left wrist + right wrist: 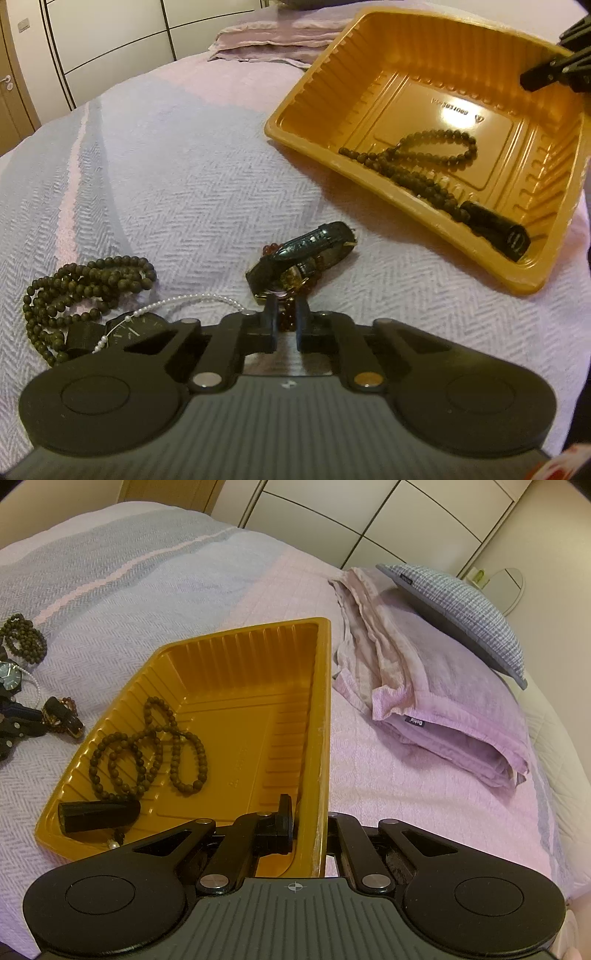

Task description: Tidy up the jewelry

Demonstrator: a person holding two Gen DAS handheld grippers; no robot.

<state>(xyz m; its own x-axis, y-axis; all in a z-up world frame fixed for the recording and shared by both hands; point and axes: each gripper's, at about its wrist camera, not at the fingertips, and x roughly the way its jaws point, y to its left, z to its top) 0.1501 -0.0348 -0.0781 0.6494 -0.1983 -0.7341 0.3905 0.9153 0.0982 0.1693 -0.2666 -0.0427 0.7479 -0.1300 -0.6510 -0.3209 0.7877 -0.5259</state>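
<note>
An orange plastic tray (pixel 295 110) lies on the bed and holds a dark bead necklace (pixel 424 151) with a black tassel (pixel 495 229). My left gripper (pixel 286 314) is nearly shut, its jaws around a strand of red-brown beads (pixel 286 319) under a black-strapped watch (pixel 314 243). A dark bead string (pixel 85 288), a pearl strand (pixel 184 301) and a second watch (pixel 136 328) lie at the left. My right gripper (pixel 306 823) is shut on the tray's near wall (pixel 314 775); the tray's necklace (pixel 147 749) shows there too.
The bed has a grey-white herringbone cover (pixel 184 166). A folded lilac blanket (pixel 424 701) and a grey pillow (pixel 461 609) lie beyond the tray. White wardrobe doors (pixel 110 33) stand behind the bed.
</note>
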